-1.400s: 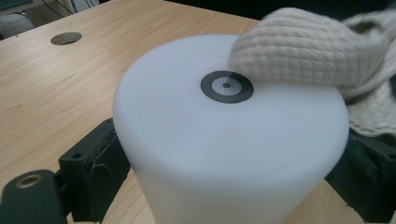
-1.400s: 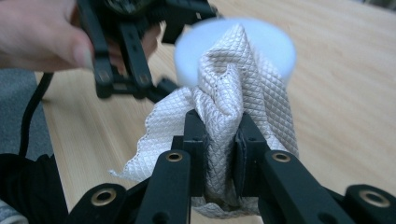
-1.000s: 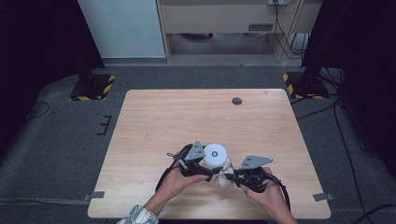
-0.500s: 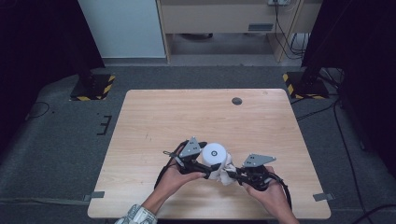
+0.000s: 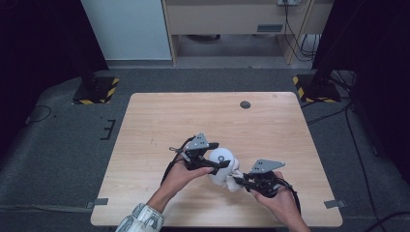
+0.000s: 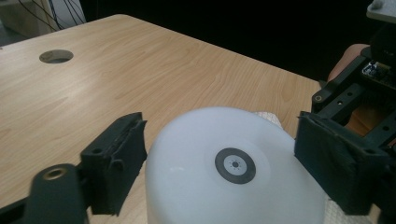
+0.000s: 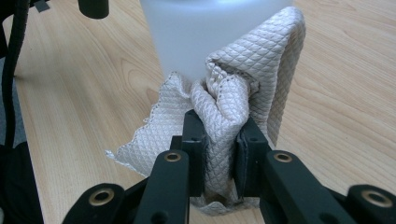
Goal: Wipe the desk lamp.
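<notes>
Little has been shifted since the earlier frames. On the pale wooden counter [image 5: 159,121], the white upturned plastic cup [image 5: 221,164] is bracketed by the left claw [image 5: 212,162], seemingly released, while the cream quilted cloth [image 7: 233,102] is clenched against it by the right claw [image 7: 219,154]. Wiping appears underway; further rubbing strokes are called for.

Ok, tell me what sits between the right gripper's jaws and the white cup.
A bunched quilted cloth: the right gripper pinches it, and in the right gripper view it folds up against the side of the white cup.
</notes>
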`<state>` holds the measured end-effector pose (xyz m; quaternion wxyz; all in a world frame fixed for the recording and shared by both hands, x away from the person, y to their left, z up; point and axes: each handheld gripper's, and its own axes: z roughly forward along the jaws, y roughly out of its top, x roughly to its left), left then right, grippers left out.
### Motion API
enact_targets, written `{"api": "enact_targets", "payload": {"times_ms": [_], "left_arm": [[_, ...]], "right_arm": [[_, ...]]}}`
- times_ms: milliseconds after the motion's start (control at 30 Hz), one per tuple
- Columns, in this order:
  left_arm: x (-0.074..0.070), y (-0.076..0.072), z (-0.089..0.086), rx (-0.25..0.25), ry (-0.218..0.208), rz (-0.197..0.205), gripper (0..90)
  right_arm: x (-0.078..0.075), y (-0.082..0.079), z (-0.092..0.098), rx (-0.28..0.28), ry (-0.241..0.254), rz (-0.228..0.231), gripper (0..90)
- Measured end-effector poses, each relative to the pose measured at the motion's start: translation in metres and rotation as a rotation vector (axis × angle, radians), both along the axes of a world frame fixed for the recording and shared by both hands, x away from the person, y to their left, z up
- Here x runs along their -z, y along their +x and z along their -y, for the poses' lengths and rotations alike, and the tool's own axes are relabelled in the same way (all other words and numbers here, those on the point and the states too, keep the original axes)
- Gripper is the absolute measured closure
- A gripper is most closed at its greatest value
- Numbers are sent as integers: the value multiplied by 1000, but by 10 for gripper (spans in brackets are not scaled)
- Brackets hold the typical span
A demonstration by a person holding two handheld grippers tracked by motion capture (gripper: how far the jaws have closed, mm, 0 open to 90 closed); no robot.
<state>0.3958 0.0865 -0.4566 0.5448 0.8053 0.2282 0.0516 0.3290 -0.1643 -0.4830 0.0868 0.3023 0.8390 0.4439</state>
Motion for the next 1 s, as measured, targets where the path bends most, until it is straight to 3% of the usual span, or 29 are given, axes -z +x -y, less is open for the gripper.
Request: {"api": "enact_targets", "payload": {"times_ms": [167,200,300,367,567,667,1000], "left_arm": [[0,1,-3,3,-5,-12,208],[1,1,-3,0,-6,-13,212],[1,1,-2,0,-6,-12,215],[1,2,-3,3,-5,-14,216],[1,2,-3,4,-9,-17,219],[1,2,-3,5,-11,-19,219],[2,2,-3,5,-16,-21,226]], "right_arm": [[-5,-3,-1,-3,16,21,775],[-12,-5,-1,3,45,43,775],[-19,-7,-1,7,69,70,775],[-22,-7,-2,12,62,84,776],[-14,6,2,48,44,55,775],[-6,20,4,90,27,35,775],[-2,38,5,88,44,18,779]]}}
